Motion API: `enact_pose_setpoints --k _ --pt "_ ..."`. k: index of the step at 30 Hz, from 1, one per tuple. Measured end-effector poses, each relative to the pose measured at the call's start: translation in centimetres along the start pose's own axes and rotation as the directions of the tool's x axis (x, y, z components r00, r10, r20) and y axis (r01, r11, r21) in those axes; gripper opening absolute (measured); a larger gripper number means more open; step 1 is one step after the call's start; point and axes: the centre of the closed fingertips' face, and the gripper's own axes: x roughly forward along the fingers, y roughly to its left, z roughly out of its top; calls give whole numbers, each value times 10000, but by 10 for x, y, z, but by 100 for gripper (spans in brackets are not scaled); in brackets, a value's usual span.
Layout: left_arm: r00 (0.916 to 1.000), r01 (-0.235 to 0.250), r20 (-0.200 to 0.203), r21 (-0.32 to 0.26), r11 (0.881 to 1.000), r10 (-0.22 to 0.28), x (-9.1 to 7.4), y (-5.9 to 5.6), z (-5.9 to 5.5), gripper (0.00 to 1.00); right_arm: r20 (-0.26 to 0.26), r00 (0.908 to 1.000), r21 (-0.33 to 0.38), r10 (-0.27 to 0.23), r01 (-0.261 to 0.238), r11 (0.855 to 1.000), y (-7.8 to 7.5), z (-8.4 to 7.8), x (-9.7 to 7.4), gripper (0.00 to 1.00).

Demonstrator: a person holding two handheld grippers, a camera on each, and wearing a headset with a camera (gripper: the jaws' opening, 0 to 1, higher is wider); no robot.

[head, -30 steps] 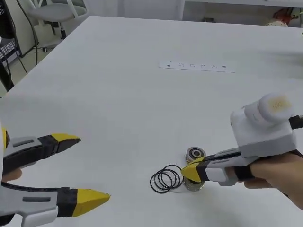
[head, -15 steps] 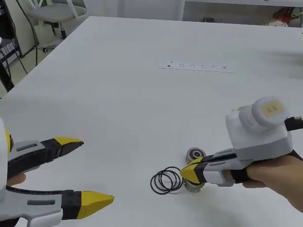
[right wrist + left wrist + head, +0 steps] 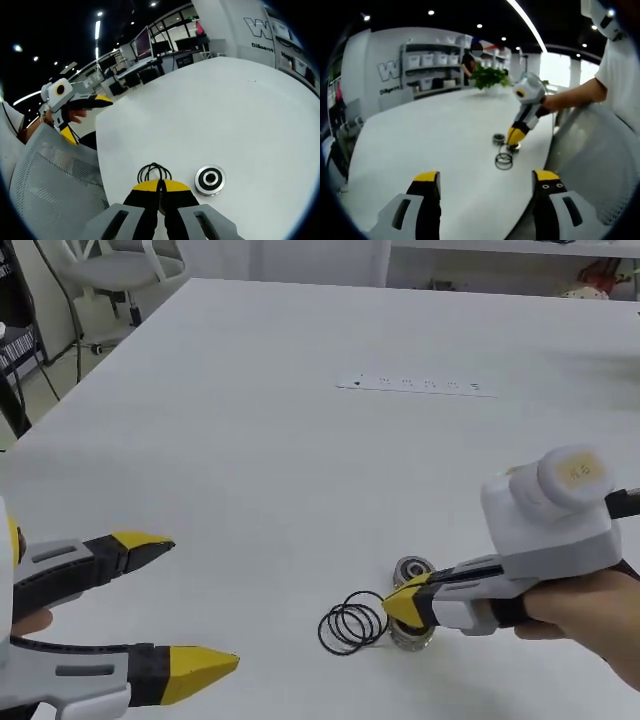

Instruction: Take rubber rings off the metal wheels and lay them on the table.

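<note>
**Two handheld grippers, one spread and one closed.** The left gripper [image 3: 185,602] is held low at the person's left in the head view. Its yellow-tipped jaws are spread wide and pointed to the right. In the left gripper view the same jaws are seen well apart, rising side by side. The right gripper [image 3: 405,605] is gripped by the right hand [image 3: 585,612] at the lower right, aimed leftward and tilted down. Its jaws are pressed together at the tips, and in the right gripper view the two yellow tips are seen meeting with no gap. The right forearm [image 3: 570,96] is seen bare and extended in the left gripper view. The left hand [image 3: 75,116] is seen wrapped round its gripper's handle in the right gripper view.
</note>
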Motion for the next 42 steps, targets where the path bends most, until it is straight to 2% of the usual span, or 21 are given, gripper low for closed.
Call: enact_pose_setpoints --k 10,20,28,42 --pt "10000 -18 -36 -12 10000 18 0 0 -1 76 257 9995 201 209 -214 9996 3 6 -3 0" --pt "10000 -10 -42 -56 10000 9 0 0 -3 76 45 9997 203 244 -245 9995 3 0 -1 0" --pt "10000 -25 -33 -98 9999 24 0 0 -4 76 -101 9999 -116 -104 103 9999 -3 -1 4 0" --pt "9999 -129 -32 -157 9998 128 -2 2 -5 75 -175 9990 -603 -407 396 9974 -9 -2 8 15"
